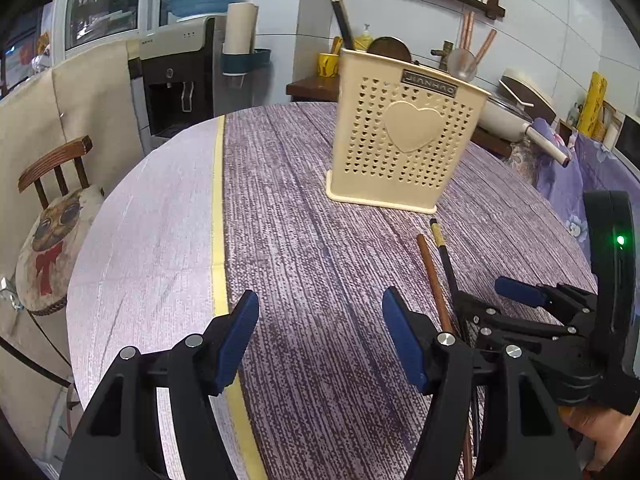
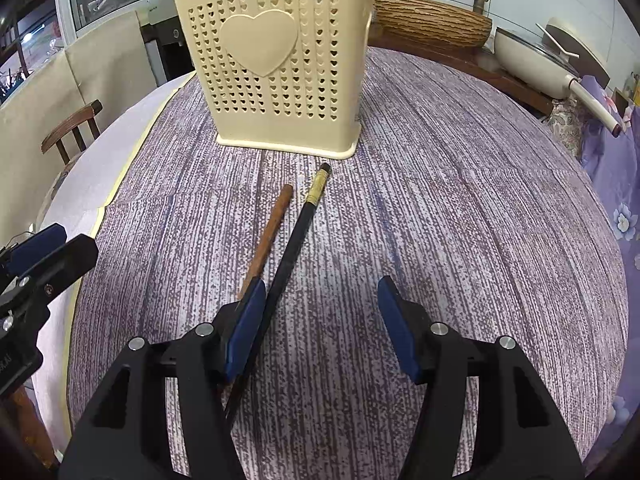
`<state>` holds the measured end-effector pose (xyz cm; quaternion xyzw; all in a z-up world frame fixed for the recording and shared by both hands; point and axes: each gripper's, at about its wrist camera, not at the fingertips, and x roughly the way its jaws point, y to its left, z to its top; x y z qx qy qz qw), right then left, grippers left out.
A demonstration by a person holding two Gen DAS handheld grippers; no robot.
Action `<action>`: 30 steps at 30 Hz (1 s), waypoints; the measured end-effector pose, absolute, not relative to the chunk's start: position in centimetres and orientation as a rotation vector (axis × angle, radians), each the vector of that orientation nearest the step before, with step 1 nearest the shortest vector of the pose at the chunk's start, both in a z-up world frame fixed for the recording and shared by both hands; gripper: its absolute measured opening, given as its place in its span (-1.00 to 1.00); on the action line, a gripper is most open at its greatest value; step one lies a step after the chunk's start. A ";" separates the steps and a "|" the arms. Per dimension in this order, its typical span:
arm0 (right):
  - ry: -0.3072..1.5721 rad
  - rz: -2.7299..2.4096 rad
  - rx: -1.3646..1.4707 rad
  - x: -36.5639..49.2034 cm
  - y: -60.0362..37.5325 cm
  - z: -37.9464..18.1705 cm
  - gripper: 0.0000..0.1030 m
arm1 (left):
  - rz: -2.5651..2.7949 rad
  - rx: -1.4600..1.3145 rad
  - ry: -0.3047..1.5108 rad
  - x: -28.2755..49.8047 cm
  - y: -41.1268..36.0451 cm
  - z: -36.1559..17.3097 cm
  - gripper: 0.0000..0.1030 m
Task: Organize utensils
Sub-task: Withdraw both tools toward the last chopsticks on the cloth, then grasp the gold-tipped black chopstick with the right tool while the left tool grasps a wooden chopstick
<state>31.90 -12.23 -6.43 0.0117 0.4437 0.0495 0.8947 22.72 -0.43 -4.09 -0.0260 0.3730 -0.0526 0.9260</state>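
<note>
A cream perforated utensil holder [image 1: 404,136] with a heart on its front stands upright on the round table; it also shows in the right wrist view [image 2: 276,64]. A brown chopstick [image 2: 267,236] and a black chopstick with a gold band [image 2: 298,232] lie side by side on the cloth in front of it, also seen in the left wrist view as the brown one [image 1: 434,280] and the black one [image 1: 444,256]. My right gripper [image 2: 322,320] is open, its left finger over the chopsticks' near ends. My left gripper [image 1: 320,340] is open and empty, left of the chopsticks.
The table wears a purple striped cloth [image 1: 320,240] with a yellow band [image 1: 218,216]. A wooden chair with a cushion [image 1: 52,240] stands at the left. A counter behind holds a white pan [image 2: 532,60] and a woven basket [image 2: 432,20]. A water dispenser [image 1: 180,72] stands at the back.
</note>
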 end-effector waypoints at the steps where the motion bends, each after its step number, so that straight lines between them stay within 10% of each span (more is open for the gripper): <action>1: 0.923 0.102 0.037 32.0 -12.4 -6.4 0.06 | -0.108 -0.048 0.766 22.7 -0.5 -4.2 0.22; 14: 0.942 0.040 0.139 37.9 -13.1 -6.2 -0.33 | -0.102 -0.062 0.775 22.6 -0.7 -4.1 0.22; 19: 0.929 0.025 0.104 38.7 -13.1 -6.1 -0.78 | -0.119 -0.050 0.788 22.8 -1.6 -4.4 0.22; 30: 0.945 0.051 0.132 34.8 -18.2 -6.4 -0.82 | -0.278 -0.015 0.885 25.5 -6.5 -5.5 -0.10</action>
